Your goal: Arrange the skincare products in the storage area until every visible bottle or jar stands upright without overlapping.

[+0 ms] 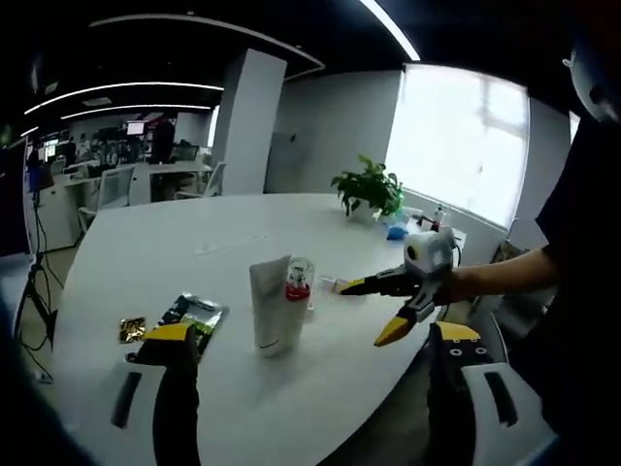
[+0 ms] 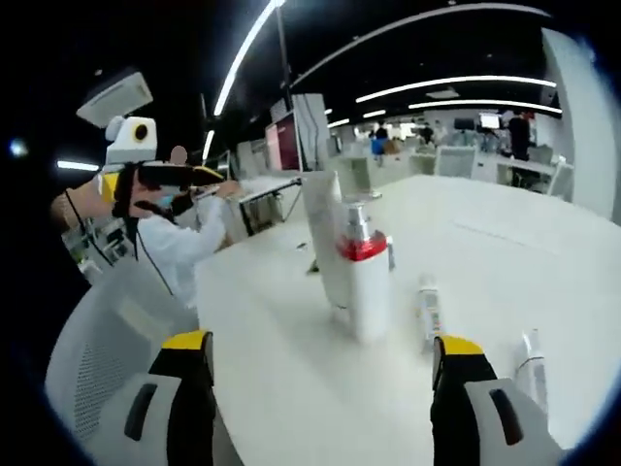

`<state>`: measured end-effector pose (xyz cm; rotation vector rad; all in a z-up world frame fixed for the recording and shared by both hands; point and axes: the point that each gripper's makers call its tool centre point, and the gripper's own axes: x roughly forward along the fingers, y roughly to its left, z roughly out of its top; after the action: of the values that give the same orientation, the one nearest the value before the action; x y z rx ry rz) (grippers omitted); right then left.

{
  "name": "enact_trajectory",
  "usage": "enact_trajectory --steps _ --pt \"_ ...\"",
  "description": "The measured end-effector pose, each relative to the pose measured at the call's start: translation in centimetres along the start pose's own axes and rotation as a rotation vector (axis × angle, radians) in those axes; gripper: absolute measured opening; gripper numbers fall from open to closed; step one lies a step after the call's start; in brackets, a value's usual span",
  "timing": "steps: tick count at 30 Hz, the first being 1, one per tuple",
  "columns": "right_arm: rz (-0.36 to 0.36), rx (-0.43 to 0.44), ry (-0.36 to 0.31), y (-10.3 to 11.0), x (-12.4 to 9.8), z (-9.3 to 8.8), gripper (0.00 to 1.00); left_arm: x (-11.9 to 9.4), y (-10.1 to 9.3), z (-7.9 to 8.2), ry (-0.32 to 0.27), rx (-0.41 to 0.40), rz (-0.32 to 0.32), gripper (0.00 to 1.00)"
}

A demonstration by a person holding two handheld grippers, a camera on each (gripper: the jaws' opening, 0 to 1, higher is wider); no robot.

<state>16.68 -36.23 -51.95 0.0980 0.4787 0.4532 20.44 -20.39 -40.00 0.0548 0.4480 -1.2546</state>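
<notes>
Standing just beside the white tube (image 2: 323, 243), the red-collared pump bottle (image 2: 366, 277) is easily toppled if clipped by the right gripper (image 2: 320, 364), whose jaws are spread; the left gripper (image 1: 315, 340) is likewise held spread, empty.

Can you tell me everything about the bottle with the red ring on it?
The bottle with the red ring stands upright on the white table. Its body looks like white plastic; above the red band sits a clear, shiny cap over a pump top. A taller white tube stands close behind it; whether they touch is unclear. Neither gripper touches it.
</notes>
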Motion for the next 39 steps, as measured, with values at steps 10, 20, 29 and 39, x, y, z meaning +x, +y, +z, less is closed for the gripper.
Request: enact_trajectory --steps 10,20,29,39 --pt "-0.062 0.076 0.0 -0.1 -3.6 -0.9 0.99 0.8 -0.6 -0.2 0.015 -0.011 -0.009 0.93" --pt "-0.105 0.13 -0.019 0.9 -5.1 -1.9 0.99 0.2 -0.2 -2.1 0.059 -0.05 0.026 0.99" --pt "-0.101 0.13 -0.042 1.4 -5.9 -1.8 0.99 -0.1 0.2 -4.4 0.115 -0.074 0.043 0.99" --pt "-0.143 0.16 -0.034 0.5 -5.9 -2.7 0.99 0.0 0.4 -5.0 0.13 -0.076 0.045 0.99"
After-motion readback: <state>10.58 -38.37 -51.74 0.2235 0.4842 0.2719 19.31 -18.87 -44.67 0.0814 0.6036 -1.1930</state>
